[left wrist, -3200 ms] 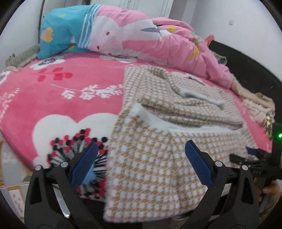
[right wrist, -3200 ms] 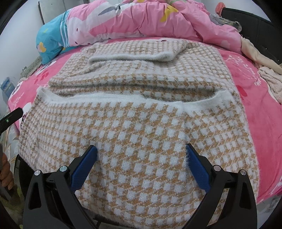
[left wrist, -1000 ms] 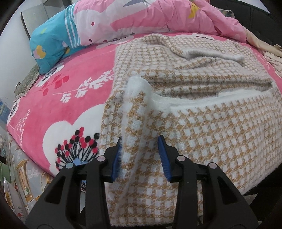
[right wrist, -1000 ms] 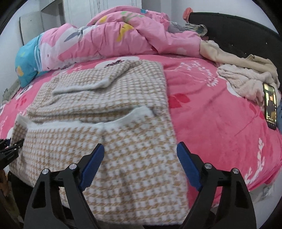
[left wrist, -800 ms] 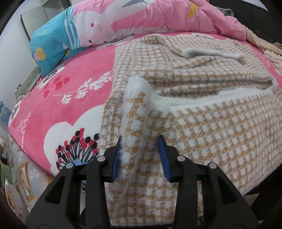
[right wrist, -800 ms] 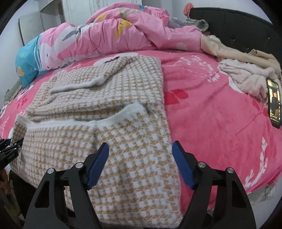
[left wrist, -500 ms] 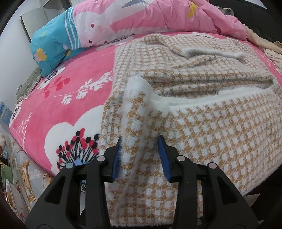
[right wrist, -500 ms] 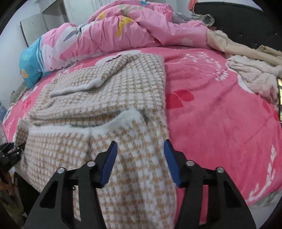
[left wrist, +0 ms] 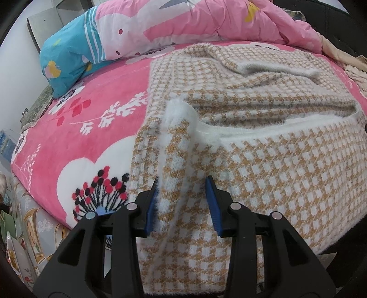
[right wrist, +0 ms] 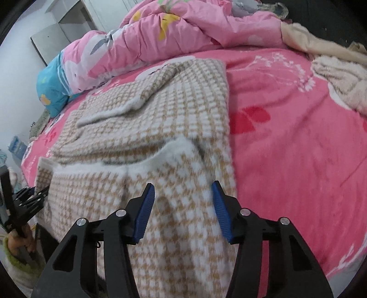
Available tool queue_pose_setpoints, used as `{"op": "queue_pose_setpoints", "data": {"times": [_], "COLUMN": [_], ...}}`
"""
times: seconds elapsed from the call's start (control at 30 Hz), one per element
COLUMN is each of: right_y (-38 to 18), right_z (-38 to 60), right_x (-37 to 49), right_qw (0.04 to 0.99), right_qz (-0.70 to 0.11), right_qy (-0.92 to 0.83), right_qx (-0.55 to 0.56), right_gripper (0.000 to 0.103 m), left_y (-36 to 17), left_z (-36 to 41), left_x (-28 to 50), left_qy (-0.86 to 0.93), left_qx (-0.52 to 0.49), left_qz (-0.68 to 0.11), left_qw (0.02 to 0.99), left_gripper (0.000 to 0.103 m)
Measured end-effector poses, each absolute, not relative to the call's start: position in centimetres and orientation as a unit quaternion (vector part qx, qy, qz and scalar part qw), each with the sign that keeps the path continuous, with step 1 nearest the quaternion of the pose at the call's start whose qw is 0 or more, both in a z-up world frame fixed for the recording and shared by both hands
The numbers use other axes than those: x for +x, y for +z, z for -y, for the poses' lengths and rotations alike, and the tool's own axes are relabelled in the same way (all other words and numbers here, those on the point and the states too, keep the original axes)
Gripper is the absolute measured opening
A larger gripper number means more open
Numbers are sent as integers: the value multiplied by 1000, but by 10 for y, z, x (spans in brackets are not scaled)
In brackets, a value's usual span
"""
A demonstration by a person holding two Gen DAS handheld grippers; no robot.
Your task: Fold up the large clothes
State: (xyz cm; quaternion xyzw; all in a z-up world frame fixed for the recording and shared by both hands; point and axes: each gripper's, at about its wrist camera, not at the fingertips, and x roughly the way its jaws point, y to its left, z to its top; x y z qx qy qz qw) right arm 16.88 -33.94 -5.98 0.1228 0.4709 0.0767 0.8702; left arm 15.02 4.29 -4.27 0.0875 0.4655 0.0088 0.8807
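Observation:
A large tan-and-white houndstooth sweater (left wrist: 263,137) lies partly folded on the pink bed; it also shows in the right wrist view (right wrist: 160,128). Its near part hangs over the bed's front edge. My left gripper (left wrist: 183,194) is shut on a raised fold of the sweater's near left edge, its blue pads (left wrist: 212,201) pressing the fabric. My right gripper (right wrist: 182,206) has its pads narrowed around a bunched fold at the sweater's near right side. The left gripper also shows at the far left of the right wrist view (right wrist: 29,197).
A pink quilt (left wrist: 206,25) and a blue pillow (left wrist: 68,52) lie at the back of the pink flowered blanket (left wrist: 75,128). Beige clothes (right wrist: 339,75) are piled at the right. A dark headboard (right wrist: 332,13) stands behind. The bed edge drops off at the front.
My right gripper has moved in over the sweater's near right side and its jaws have narrowed onto a fold. My left gripper has stayed clamped on the left edge since one second ago.

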Motion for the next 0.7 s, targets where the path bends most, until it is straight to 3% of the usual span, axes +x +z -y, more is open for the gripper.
{"op": "queue_pose_setpoints", "data": {"times": [0.1, 0.33, 0.5, 0.7], "right_y": [-59, -65, -79, -75], "right_z": [346, 357, 363, 353], "right_x": [161, 167, 181, 172], "right_qw": [861, 844, 827, 825], "right_qz": [-477, -488, -498, -516], "right_qy": [91, 103, 111, 113], "right_qx": [149, 198, 236, 199], "right_gripper": [50, 38, 37, 37], "left_y": [-43, -42, -43, -43], "left_z": [-44, -44, -44, -45], "left_x": [150, 150, 150, 150], "left_qy": [9, 7, 6, 7], "left_qx": [89, 87, 86, 86], "left_qz": [-465, -465, -465, -464], "left_qw": [881, 881, 881, 881], "left_gripper": [37, 37, 37, 37]}}
